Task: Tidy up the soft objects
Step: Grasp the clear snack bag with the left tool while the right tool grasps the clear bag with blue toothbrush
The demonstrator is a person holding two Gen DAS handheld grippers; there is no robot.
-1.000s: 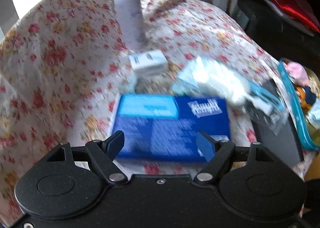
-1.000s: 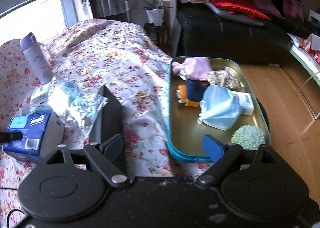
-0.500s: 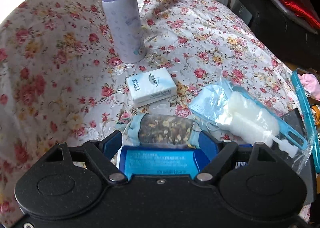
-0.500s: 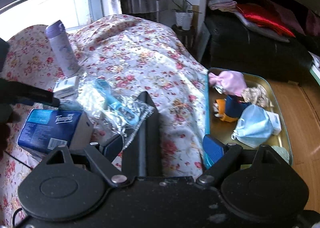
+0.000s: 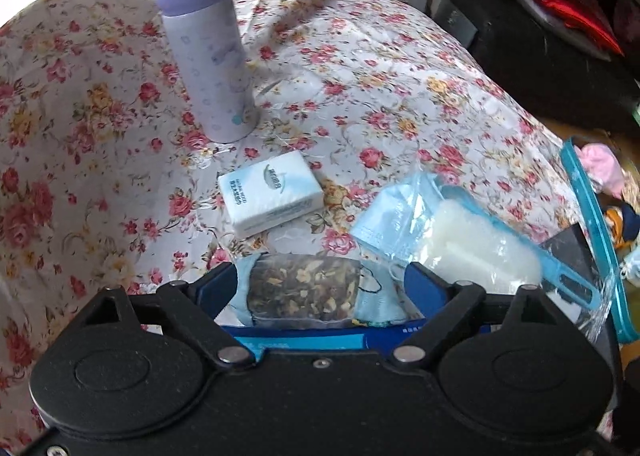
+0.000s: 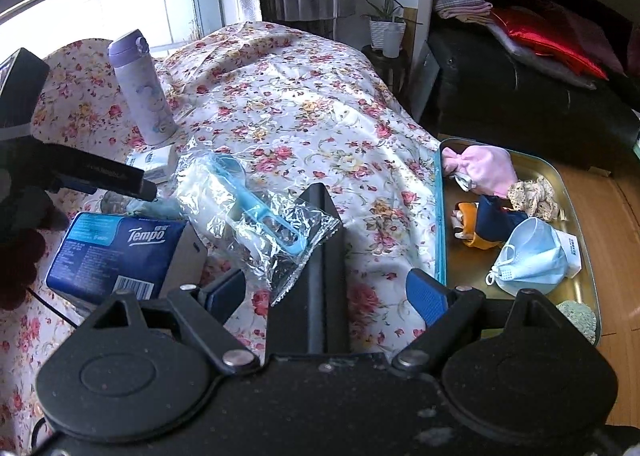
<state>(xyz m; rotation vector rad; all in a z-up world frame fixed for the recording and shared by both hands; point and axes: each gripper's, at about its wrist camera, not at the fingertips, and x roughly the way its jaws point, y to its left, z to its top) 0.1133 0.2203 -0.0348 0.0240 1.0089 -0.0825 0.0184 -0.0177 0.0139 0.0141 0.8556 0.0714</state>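
Lower left of the right-wrist view: the blue Tempo tissue pack (image 6: 116,252) lies on the floral cloth (image 6: 304,124); looks light and squashy, best taken across its short sides
Upper left: the purple bottle (image 5: 204,52) stands upright, rigid, likely not part of the sorting
Centre of the left-wrist view: the small white tissue packet (image 5: 270,192) lies flat, apart from the bottle; soft, slick wrapper, take it across the narrow width
Lower centre: the left gripper (image 5: 318,290) hangs with jaws opening, fingers spread either side of the patterned sachet (image 5: 304,292) lying on a blue mask (image 5: 376,304); pads not pressing. The sachet looks limp and light, so grip its middle
Right of centre: the bagged sponge brush (image 5: 480,252) in crinkly film, slippery
Lower centre, right-wrist view: the right gripper (image 6: 326,288) has fingers spread, nothing pinched, a black wedge (image 6: 320,256) between them
Far right: the tray (image 6: 440,216) already holds a face mask (image 6: 532,256), pink cloth (image 6: 488,168) and other soft pieces
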